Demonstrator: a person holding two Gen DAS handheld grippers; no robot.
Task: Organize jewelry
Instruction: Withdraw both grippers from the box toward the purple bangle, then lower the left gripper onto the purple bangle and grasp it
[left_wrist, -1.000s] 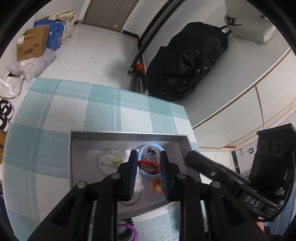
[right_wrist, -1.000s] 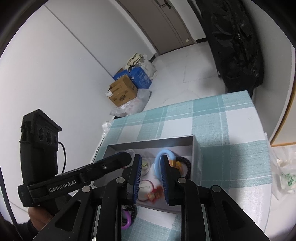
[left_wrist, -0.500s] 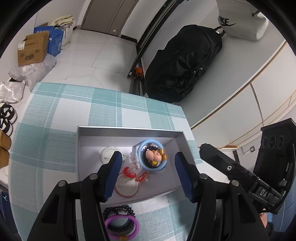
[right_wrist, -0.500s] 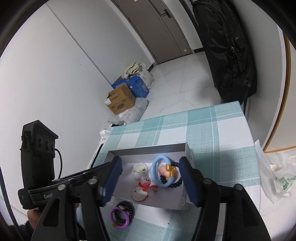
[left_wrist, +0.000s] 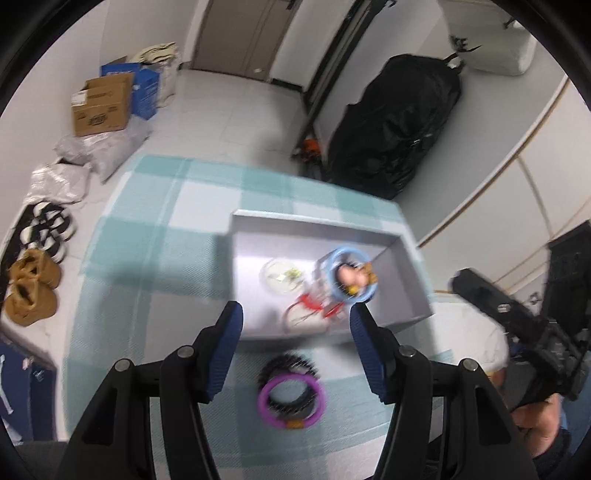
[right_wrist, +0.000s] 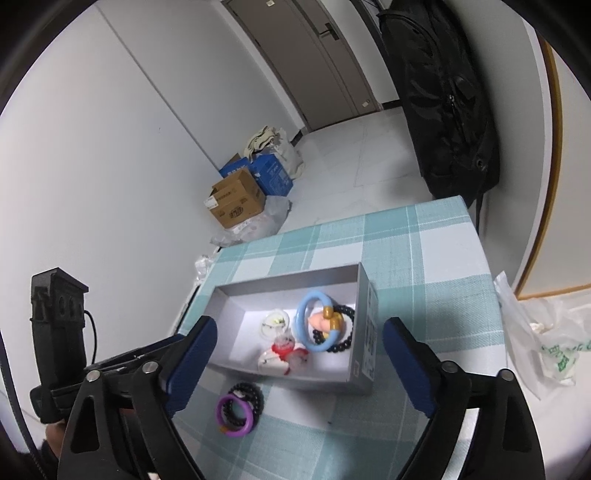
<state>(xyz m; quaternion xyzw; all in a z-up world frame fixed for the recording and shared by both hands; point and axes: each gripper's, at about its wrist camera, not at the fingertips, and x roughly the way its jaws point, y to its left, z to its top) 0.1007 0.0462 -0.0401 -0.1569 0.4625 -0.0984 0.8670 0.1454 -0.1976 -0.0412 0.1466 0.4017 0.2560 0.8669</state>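
Getting the purple ring (right_wrist: 235, 410) and the black bead band (right_wrist: 246, 398) from the checked counter (right_wrist: 436, 295) into the grey box (right_wrist: 364, 332) looks like the next job, so one gripper should come straight down over them. Left gripper (left_wrist: 295, 347) is released and empty; right gripper (right_wrist: 299, 363) is opening, empty too. Two pieces lie near the box; inside sit one blue ring (right_wrist: 314, 321), one black band (right_wrist: 341, 332), and some small red and white bits, too blurry to count.

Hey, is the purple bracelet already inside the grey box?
No, the purple bracelet lies on the checked tablecloth in front of the grey box, outside its walls.
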